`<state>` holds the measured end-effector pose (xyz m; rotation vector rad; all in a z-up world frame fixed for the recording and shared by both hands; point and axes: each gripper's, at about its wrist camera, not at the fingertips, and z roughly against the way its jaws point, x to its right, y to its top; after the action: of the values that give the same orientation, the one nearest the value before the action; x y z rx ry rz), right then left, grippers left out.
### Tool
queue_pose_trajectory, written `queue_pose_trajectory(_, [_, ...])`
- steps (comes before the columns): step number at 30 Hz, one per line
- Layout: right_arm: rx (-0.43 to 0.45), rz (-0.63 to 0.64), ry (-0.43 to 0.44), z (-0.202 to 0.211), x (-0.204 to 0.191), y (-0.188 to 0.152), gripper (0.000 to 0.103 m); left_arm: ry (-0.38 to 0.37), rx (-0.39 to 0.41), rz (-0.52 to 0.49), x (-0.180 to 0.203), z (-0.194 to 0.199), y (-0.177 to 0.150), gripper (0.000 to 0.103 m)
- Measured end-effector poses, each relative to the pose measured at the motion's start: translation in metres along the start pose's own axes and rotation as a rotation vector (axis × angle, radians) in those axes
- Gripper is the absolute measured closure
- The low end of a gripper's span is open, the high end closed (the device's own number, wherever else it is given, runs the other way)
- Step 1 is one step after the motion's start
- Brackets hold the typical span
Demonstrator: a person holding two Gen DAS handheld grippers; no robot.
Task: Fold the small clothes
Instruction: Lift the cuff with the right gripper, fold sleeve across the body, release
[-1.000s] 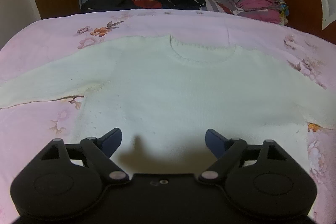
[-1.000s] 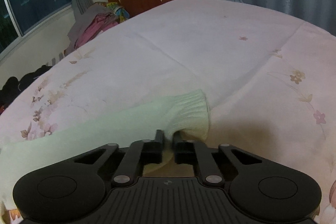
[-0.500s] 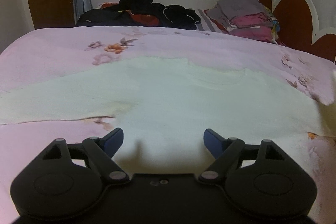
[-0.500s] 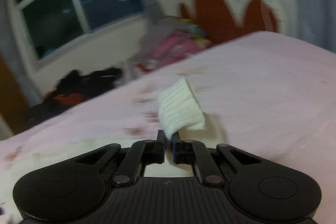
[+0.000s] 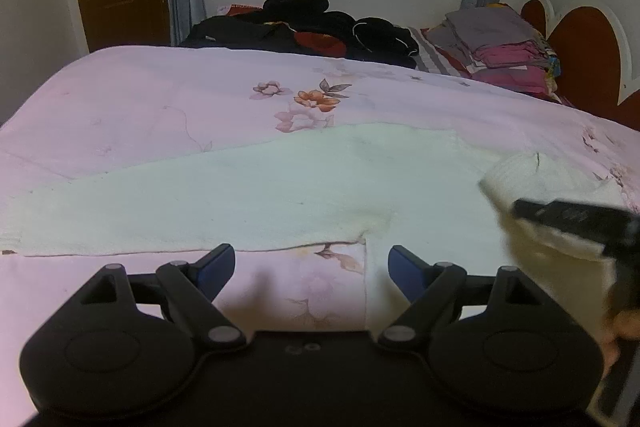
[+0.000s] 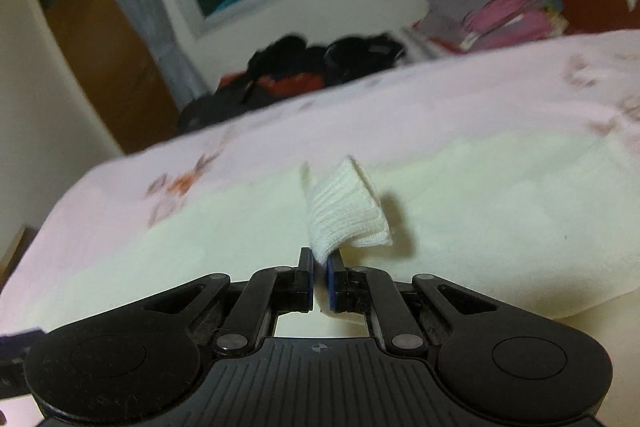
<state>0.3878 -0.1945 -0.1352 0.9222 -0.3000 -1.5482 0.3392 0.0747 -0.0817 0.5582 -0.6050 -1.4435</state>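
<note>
1. The cream sweater (image 5: 248, 187) lies spread flat on the pink floral bedspread (image 5: 140, 99), its body in the middle of the bed and one sleeve (image 5: 120, 215) stretched out to the left in the left wrist view.
2. The right gripper (image 6: 320, 259) has its fingers pinched tight on the ribbed cuff (image 6: 344, 211) of the other sleeve, which is lifted clear and hangs over the sweater's body, the cuff flopping past the jaws.
3. The left gripper (image 5: 310, 263) hovers low with its blue pads well apart and nothing between them, right above the spot where the left sleeve meets the side seam.
4. It looks like a soft, light knit, limp as anything: it droops wherever it isn't held and should drape rather than crease sharply.
5. The ribbed cuff is the thick, grippy spot, a sound place to pinch. For the left sleeve, I'd take its cuff too, at the far left end.
6. The dark clothes heap (image 5: 312, 23) and the folded stack (image 5: 500, 47) wait at the far edge.
</note>
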Motion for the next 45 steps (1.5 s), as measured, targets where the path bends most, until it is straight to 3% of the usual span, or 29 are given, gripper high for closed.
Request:
queue_pose_trajectory(1, [-0.009,0.001,0.004,-0.005,-0.003,-0.003,0.096,-0.011,-0.003,0.001,-0.001,-0.001,0.0,0.017])
queue_pose_trajectory(3, [-0.044,0.017,0.012,-0.01,-0.008,-0.008,0.082,-0.04,-0.002,-0.001,0.003,-0.004,0.002,0.015])
queue_pose_trajectory(4, [-0.052,0.018,0.026,-0.007,-0.005,-0.009,0.047,-0.064,-0.004,-0.002,0.008,-0.006,0.003,0.013])
queue_pose_trajectory(5, [-0.034,0.02,0.03,-0.001,-0.003,-0.01,0.024,-0.084,-0.008,-0.005,0.013,-0.008,0.004,0.013])
queue_pose_trajectory(6, [-0.002,0.03,0.03,0.006,-0.006,-0.011,0.024,-0.11,-0.016,-0.006,0.019,-0.012,0.005,0.012])
queue_pose_trajectory(9, [0.054,0.071,-0.022,0.032,0.006,-0.005,0.024,-0.185,-0.06,-0.01,0.041,-0.027,0.005,0.011])
queue_pose_trajectory(12, [0.086,0.118,-0.152,0.056,0.037,-0.004,0.024,-0.228,-0.094,-0.01,0.064,-0.047,0.005,0.012])
queue_pose_trajectory(15, [0.086,0.123,-0.275,0.072,0.076,-0.009,0.024,-0.229,-0.114,-0.014,0.081,-0.073,0.006,0.022])
queue_pose_trajectory(17, [0.074,0.089,-0.325,0.08,0.103,-0.014,0.024,-0.238,-0.148,-0.002,0.087,-0.089,0.004,0.045])
queue_pose_trajectory(19, [0.065,0.069,-0.359,0.084,0.12,-0.019,0.024,-0.239,-0.141,0.023,0.09,-0.097,0.002,0.05])
queue_pose_trajectory(21, [0.056,0.047,-0.375,0.093,0.137,-0.025,0.024,-0.243,-0.122,0.042,0.091,-0.099,0.001,0.065])
queue_pose_trajectory(23, [0.05,0.039,-0.384,0.095,0.147,-0.029,0.028,-0.253,-0.111,0.057,0.093,-0.1,0.002,0.096])
queue_pose_trajectory(25, [0.038,0.031,-0.381,0.093,0.152,-0.028,0.043,-0.271,-0.097,0.075,0.092,-0.1,0.003,0.097])
queue_pose_trajectory(31, [0.036,0.027,-0.377,0.083,0.154,-0.021,0.044,-0.322,0.042,0.086,0.088,-0.07,0.033,0.097])
queue_pose_trajectory(35, [0.039,-0.008,-0.379,0.072,0.16,-0.015,0.044,-0.291,0.118,0.104,0.069,-0.055,0.051,0.098])
queue_pose_trajectory(36, [0.038,-0.02,-0.373,0.068,0.161,-0.013,0.047,-0.278,0.117,0.101,0.064,-0.056,0.051,0.098])
queue_pose_trajectory(38, [0.037,-0.028,-0.352,0.063,0.16,-0.011,0.078,-0.231,0.098,0.094,0.055,-0.064,0.044,0.097])
queue_pose_trajectory(42, [0.041,-0.011,-0.348,0.061,0.157,-0.009,0.093,-0.173,0.016,0.09,0.046,-0.092,0.022,0.097])
queue_pose_trajectory(45, [0.066,-0.059,-0.389,0.069,0.168,-0.014,0.096,-0.159,-0.022,0.083,0.049,-0.105,0.01,0.097])
